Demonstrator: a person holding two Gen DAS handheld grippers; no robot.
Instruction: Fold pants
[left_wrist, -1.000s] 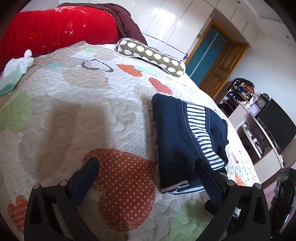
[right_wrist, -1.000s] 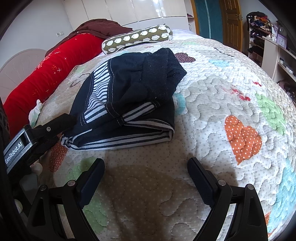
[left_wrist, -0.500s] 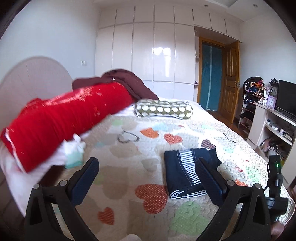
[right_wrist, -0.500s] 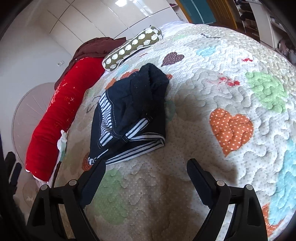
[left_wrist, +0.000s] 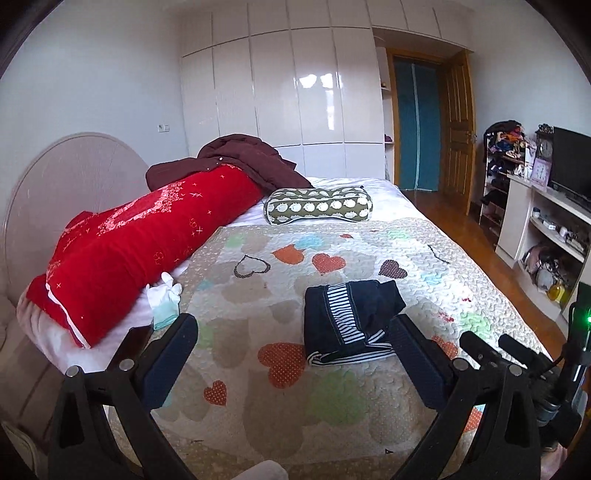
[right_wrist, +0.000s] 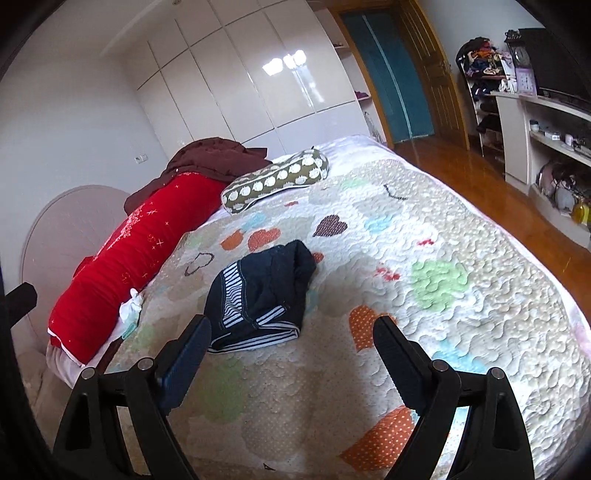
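Note:
Dark navy pants (left_wrist: 347, 317) with striped white trim lie folded into a compact bundle on the heart-patterned quilt (left_wrist: 280, 280). From the right wrist view the same pants (right_wrist: 258, 295) rest left of centre on the quilt (right_wrist: 424, 258). My left gripper (left_wrist: 291, 332) is open, raised well back from the bed, nothing between its fingers. My right gripper (right_wrist: 291, 334) is open too, held above the bed's near edge, apart from the pants. The other gripper's dark frame (left_wrist: 524, 358) shows at the lower right of the left wrist view.
A long red bolster (left_wrist: 147, 236) lies along the headboard side with a maroon garment (left_wrist: 236, 155) on it. A green spotted pillow (left_wrist: 319, 205) sits at the far end. A small white and mint cloth (left_wrist: 164, 299) lies beside the bolster. Shelves and a TV (left_wrist: 569, 166) stand right.
Both grippers have pulled up and back from the bed; the pants look much smaller and farther now. The pants stay folded in place, and both grippers remain open.

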